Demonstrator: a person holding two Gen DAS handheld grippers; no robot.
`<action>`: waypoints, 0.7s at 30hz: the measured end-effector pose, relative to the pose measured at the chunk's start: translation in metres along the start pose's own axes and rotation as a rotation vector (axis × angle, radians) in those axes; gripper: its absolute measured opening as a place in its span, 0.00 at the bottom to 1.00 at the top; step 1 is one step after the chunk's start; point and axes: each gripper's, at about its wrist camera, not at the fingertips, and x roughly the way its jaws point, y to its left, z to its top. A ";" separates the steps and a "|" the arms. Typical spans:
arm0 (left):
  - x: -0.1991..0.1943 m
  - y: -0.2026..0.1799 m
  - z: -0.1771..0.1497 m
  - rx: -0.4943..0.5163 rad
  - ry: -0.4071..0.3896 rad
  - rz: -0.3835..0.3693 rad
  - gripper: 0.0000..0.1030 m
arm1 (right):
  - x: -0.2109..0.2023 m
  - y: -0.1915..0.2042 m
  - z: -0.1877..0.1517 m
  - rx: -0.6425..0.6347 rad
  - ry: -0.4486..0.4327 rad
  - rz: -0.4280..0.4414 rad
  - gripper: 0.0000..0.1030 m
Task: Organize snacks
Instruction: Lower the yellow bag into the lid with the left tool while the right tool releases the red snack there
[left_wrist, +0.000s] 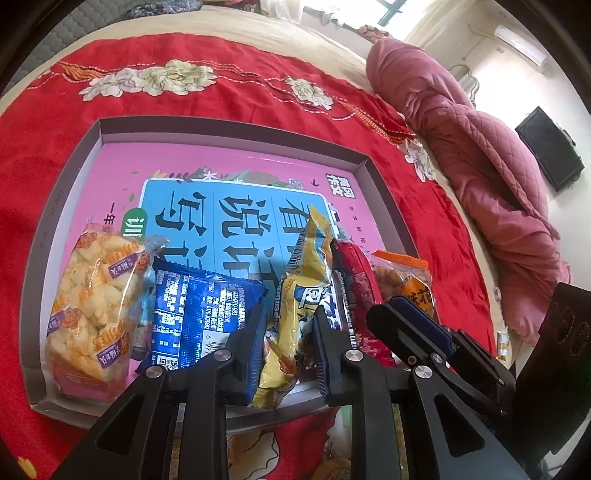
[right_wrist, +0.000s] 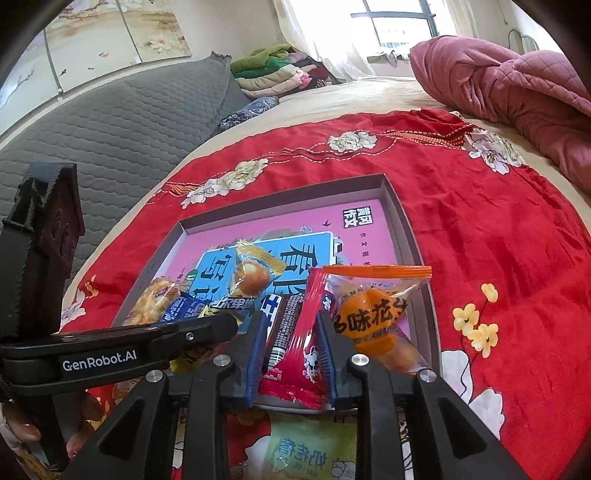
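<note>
A shallow grey box (left_wrist: 236, 123) with a pink and blue printed bottom lies on a red flowered cloth (left_wrist: 207, 51). Along its near edge stand a puffed-snack bag (left_wrist: 92, 306), a blue packet (left_wrist: 199, 314), a yellow packet (left_wrist: 295, 306), a red packet (left_wrist: 358, 280) and an orange peanut bag (left_wrist: 406, 277). My left gripper (left_wrist: 290, 332) is shut on the yellow packet. My right gripper (right_wrist: 291, 339) is shut on the red packet (right_wrist: 303, 332), beside the orange peanut bag (right_wrist: 373, 314). The box also shows in the right wrist view (right_wrist: 406, 229).
A pale green packet (right_wrist: 303, 454) lies on the cloth just outside the box's near edge. A pink quilt (left_wrist: 480, 147) is heaped to the right. A grey padded mat (right_wrist: 110, 118) and folded clothes (right_wrist: 280, 70) lie to the left and back.
</note>
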 end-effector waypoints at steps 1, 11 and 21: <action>0.000 0.000 0.000 -0.001 0.000 -0.002 0.24 | 0.000 0.000 0.000 0.000 -0.002 0.002 0.26; -0.001 0.000 -0.001 0.004 0.006 0.000 0.25 | -0.007 0.001 0.001 -0.003 -0.016 0.011 0.26; -0.006 -0.001 0.000 0.007 -0.004 0.001 0.29 | -0.008 0.003 0.000 -0.004 -0.018 0.009 0.27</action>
